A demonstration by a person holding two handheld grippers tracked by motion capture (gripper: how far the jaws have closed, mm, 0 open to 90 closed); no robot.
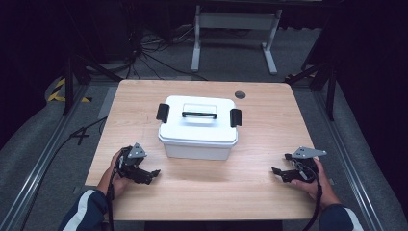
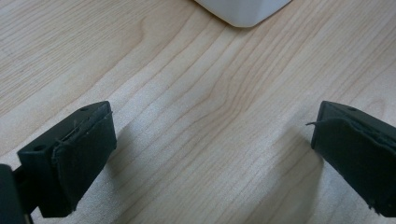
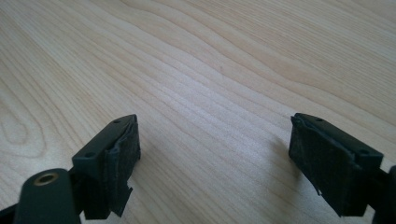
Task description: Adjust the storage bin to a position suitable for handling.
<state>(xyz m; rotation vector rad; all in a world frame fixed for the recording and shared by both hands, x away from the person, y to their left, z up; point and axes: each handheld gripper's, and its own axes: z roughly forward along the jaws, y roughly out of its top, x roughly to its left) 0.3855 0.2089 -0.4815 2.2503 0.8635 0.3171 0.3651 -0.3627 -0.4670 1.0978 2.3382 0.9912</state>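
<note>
The left gripper [image 1: 153, 174] rests on the table [image 1: 240, 187], jaws wide apart and empty. The right gripper [image 1: 276, 172] rests likewise, jaws spread, nothing between them. The white lidded box [image 1: 198, 127] stands between both grippers, farther from the person, touching neither.

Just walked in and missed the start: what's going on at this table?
A person holds a gripper in each hand over a wooden table. A white box with a closed lid and black latches sits in the middle. The left gripper and right gripper rest near the table's front edge, jaws open and empty, apart from the box.
</note>
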